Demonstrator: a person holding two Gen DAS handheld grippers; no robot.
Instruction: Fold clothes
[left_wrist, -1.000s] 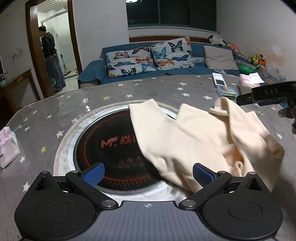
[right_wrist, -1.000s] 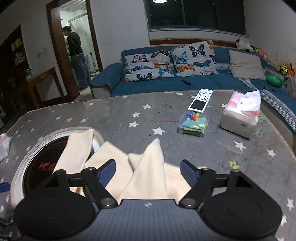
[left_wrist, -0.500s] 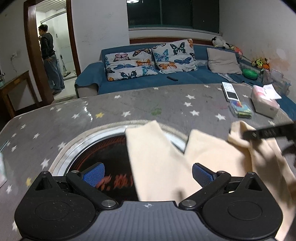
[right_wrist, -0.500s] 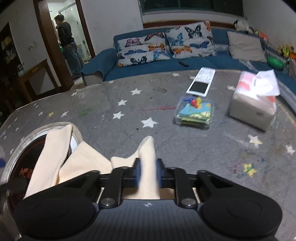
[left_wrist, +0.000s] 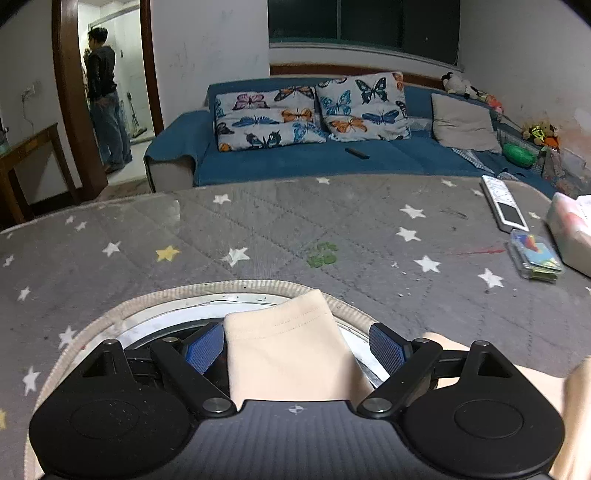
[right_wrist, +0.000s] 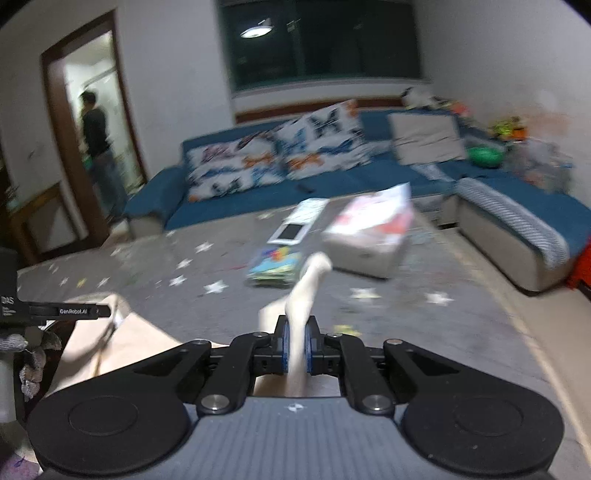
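Pinching a fold of the cloth (right_wrist: 306, 295) at lower centre of its blurred view, the right gripper (right_wrist: 296, 349) is clamped tight. The left gripper (left_wrist: 297, 349) is spread wide, with a hemmed cloth end (left_wrist: 284, 347) lying between its fingers over the hob (left_wrist: 236, 297) on the table (left_wrist: 295, 229).

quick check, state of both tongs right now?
Left tongs: open, a hemmed end of the cream garment lies between the pads, not pinched.
Right tongs: shut on the cream garment, a strip of it sticks out forward.
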